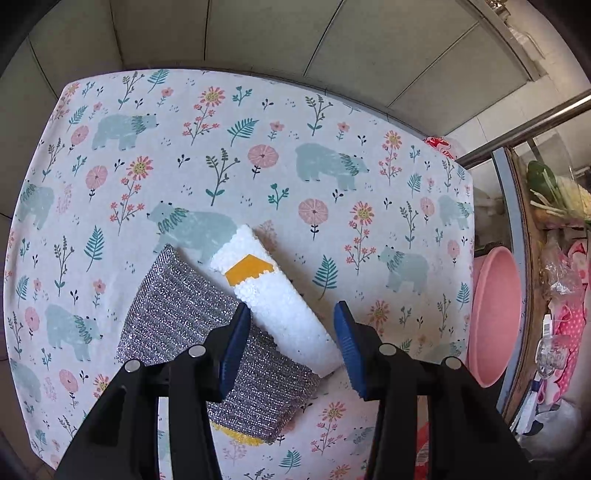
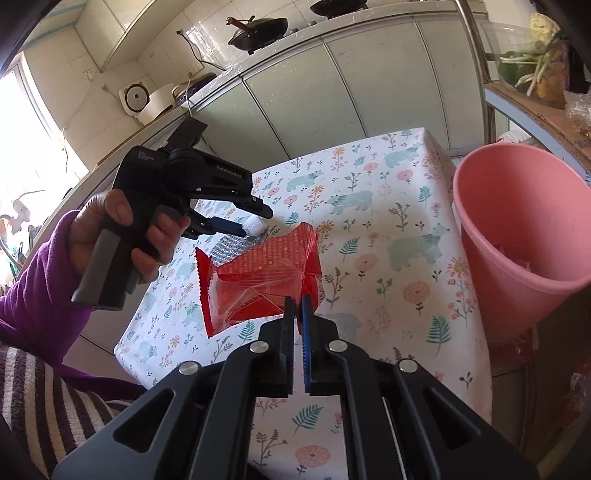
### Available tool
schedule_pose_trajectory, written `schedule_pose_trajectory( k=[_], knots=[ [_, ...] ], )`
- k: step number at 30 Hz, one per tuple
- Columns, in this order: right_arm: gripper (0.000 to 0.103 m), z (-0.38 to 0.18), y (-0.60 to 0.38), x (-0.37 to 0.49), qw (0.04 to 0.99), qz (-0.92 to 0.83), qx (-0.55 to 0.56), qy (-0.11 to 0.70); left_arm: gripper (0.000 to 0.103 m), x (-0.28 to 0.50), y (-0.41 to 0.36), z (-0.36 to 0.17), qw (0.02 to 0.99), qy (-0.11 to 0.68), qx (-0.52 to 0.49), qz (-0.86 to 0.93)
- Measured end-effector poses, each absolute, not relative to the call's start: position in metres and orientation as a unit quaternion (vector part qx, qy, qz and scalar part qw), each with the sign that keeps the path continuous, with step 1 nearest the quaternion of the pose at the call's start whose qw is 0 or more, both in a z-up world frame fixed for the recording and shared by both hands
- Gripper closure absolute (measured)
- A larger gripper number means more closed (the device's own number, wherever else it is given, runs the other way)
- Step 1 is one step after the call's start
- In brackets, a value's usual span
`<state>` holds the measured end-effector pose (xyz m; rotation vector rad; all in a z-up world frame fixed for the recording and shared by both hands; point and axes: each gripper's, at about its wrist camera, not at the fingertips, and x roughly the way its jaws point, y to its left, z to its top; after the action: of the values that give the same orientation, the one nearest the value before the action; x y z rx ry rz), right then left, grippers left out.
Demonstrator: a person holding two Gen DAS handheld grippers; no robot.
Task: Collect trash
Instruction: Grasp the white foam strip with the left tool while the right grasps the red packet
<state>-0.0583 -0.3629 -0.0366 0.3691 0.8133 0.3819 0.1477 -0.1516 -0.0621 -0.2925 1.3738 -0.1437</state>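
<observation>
In the left wrist view a white foam block (image 1: 275, 291) with a yellow tape patch lies on the floral tablecloth (image 1: 258, 155), partly over a silver scouring pad (image 1: 192, 325). My left gripper (image 1: 293, 314) is open, its jaws on either side of the foam's near end. In the right wrist view my right gripper (image 2: 298, 301) is shut on a red and clear plastic wrapper (image 2: 264, 280) and holds it above the table. The left gripper (image 2: 255, 221) shows there at the foam (image 2: 255, 224). A pink bin (image 2: 524, 236) stands right of the table.
The pink bin (image 1: 495, 314) also shows at the right in the left wrist view, beside a cluttered shelf (image 1: 554, 258). Grey cabinet doors (image 2: 332, 92) stand behind the table. A counter above holds a wok (image 2: 258, 29) and a rice cooker (image 2: 147, 99).
</observation>
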Motion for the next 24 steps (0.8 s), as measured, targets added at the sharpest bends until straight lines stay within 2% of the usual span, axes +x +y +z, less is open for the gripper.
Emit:
schedule_pose_trajectory(
  k=[11, 24],
  knots=[
    [0.099, -0.040, -0.378, -0.069, 0.890, 0.173, 0.193, 0.376, 0.064, 0.133, -0.147, -0.054, 0.781, 0.608, -0.115, -0.087],
    [0.099, -0.029, -0.391, -0.080, 0.904, 0.138, 0.190, 0.357, 0.064, 0.088, -0.181, 0.007, 0.840, 0.509, -0.030, -0.183]
  ],
)
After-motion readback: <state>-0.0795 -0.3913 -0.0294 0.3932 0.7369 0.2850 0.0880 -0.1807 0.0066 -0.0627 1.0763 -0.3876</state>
